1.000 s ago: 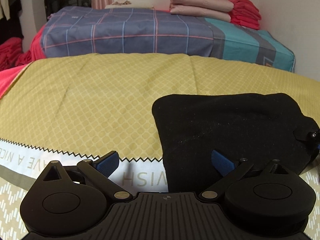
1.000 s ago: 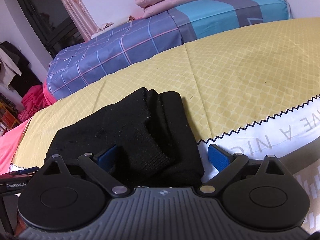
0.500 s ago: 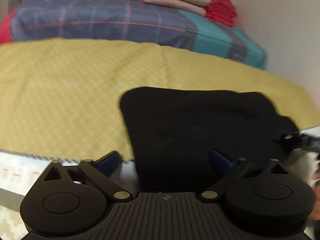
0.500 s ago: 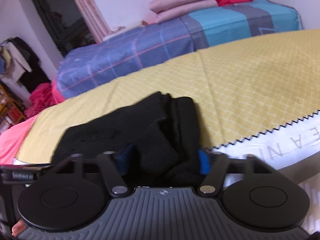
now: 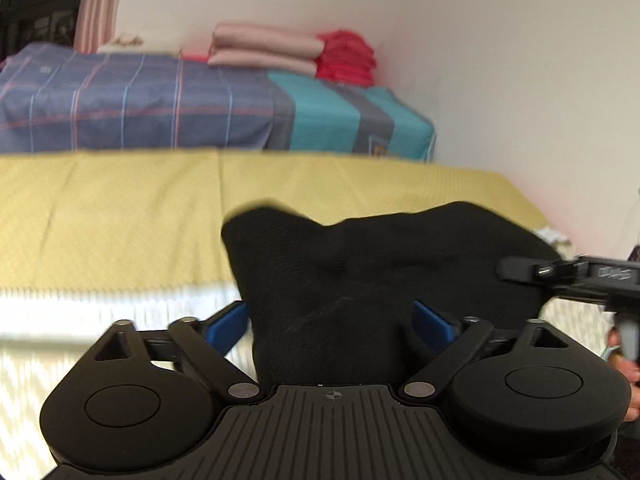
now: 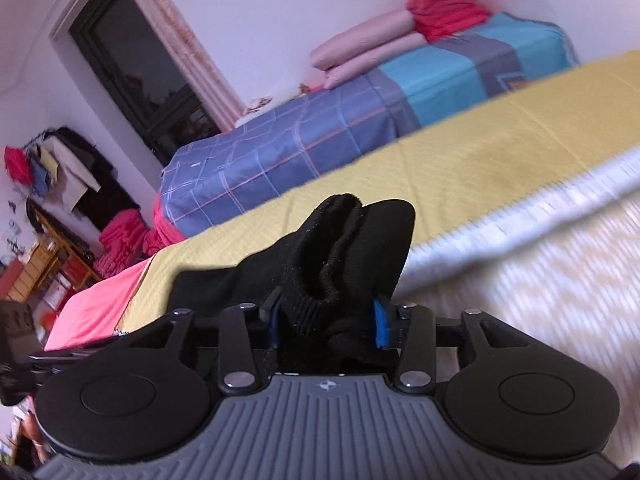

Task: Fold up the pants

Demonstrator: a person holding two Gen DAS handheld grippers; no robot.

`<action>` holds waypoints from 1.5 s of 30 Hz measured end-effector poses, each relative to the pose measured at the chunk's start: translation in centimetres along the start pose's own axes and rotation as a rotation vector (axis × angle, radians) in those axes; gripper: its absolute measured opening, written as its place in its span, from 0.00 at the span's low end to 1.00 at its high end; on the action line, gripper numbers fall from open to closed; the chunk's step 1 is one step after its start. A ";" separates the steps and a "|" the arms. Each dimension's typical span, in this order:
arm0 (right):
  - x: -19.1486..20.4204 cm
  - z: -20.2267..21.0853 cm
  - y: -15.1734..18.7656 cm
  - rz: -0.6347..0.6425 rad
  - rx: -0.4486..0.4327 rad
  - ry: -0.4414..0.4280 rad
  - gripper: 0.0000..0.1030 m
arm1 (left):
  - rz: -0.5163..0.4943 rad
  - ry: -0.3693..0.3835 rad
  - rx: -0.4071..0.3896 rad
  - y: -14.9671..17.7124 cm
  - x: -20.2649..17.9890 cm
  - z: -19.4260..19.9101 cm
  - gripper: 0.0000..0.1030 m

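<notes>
- Black pants (image 5: 360, 264), folded into a thick bundle, sit at the near edge of a yellow patterned bedspread (image 5: 120, 208); the fabric bulges upward between both tools, and the blur hides whether the underside touches the cover.
- The right gripper (image 6: 326, 320) pinches the ribbed end of the pants (image 6: 340, 248), its blue pads (image 6: 379, 322) drawn in tight against bunched cloth on both sides.
- The left gripper (image 5: 330, 322) has its blue pads (image 5: 226, 322) set wide, flanking the bundle's near end; the left pad lies right at the cloth's edge, the right one partly behind it, and whether either presses the fabric cannot be told.
- In the left wrist view the right gripper (image 5: 560, 274) appears side-on at the pants' far right end, with a sliver of the person's hand (image 5: 624, 344) below it.
- A white band (image 6: 520, 216) borders the yellow area along the near side.
- Behind stands a second bed with a blue plaid and teal sheet (image 5: 160, 100), carrying stacked pink pillows (image 5: 264, 50) and a folded red pile (image 5: 346, 56) against the white wall (image 5: 500, 60).
- The right wrist view adds a dark window (image 6: 136, 64) with a pink curtain (image 6: 188, 40), hanging clothes (image 6: 68, 168) and red bedding (image 6: 120, 236) at left.
</notes>
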State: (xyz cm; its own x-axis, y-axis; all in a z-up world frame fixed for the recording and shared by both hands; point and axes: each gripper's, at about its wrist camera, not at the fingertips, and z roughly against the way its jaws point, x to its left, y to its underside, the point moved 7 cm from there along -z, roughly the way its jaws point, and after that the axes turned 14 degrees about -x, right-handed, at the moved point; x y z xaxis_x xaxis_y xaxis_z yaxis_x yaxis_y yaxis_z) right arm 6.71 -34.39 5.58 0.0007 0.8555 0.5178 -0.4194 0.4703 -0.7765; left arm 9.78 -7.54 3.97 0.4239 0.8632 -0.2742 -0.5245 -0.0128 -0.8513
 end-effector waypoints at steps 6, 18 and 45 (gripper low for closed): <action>-8.0 1.0 6.3 -0.060 0.058 0.201 0.72 | -0.095 -0.221 0.149 7.2 1.5 -3.1 1.00; -4.5 7.8 8.2 0.129 0.046 0.210 0.89 | -0.117 -0.358 0.145 6.8 -0.3 5.1 1.00; -0.1 6.1 13.9 0.405 0.191 0.244 0.95 | -0.203 -0.365 0.298 11.3 -2.4 4.2 1.00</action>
State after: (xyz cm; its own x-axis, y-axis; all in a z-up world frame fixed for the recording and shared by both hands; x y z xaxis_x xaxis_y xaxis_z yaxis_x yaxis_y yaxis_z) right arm -4.64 -29.26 -3.05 0.0059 0.9974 0.0723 -0.5886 0.0619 -0.8060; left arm -0.26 -7.67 -3.10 0.2815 0.9541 0.1022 -0.6687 0.2714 -0.6922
